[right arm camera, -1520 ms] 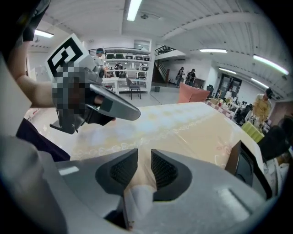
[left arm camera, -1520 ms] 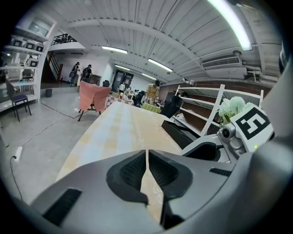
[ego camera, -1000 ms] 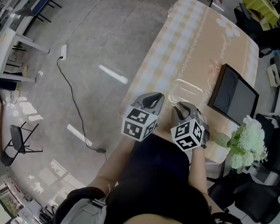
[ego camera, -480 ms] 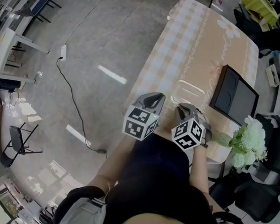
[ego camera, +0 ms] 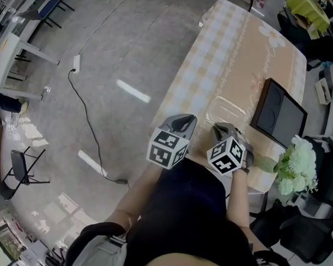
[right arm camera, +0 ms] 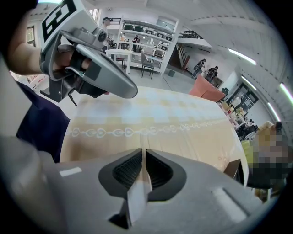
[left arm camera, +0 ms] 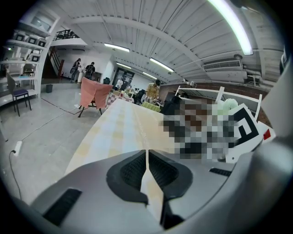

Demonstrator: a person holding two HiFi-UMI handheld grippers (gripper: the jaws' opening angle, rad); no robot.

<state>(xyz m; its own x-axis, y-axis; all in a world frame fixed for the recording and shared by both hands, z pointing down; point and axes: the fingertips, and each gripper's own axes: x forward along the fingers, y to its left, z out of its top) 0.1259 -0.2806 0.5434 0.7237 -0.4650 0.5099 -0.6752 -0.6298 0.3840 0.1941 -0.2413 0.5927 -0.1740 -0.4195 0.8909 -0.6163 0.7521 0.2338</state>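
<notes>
At the near end of the long table (ego camera: 229, 51), which is covered with a beige checked cloth, both grippers hang above the edge, close to the person's body. Compared with a moment ago, the right gripper (ego camera: 220, 128) has brought its jaws closer. The gap was a little wider then, and now only a thin slit is left, with nothing in it but the cloth seen behind. It has also turned, so the left gripper (ego camera: 183, 121) appears higher in its view. The left gripper itself has not changed: its jaws are together, with a very fine line between them, and they hold nothing. So neither tool has a grip on anything.

The shallow clear plastic container (ego camera: 227, 109) lies on the cloth just ahead of the right gripper, and I judge it is not touched. The flat black square tray (ego camera: 278, 114) lies beside it on the right, and a bunch of white-green flowers (ego camera: 296, 169) stands near the corner. Both grippers point forward, side by side and a little apart.
</notes>
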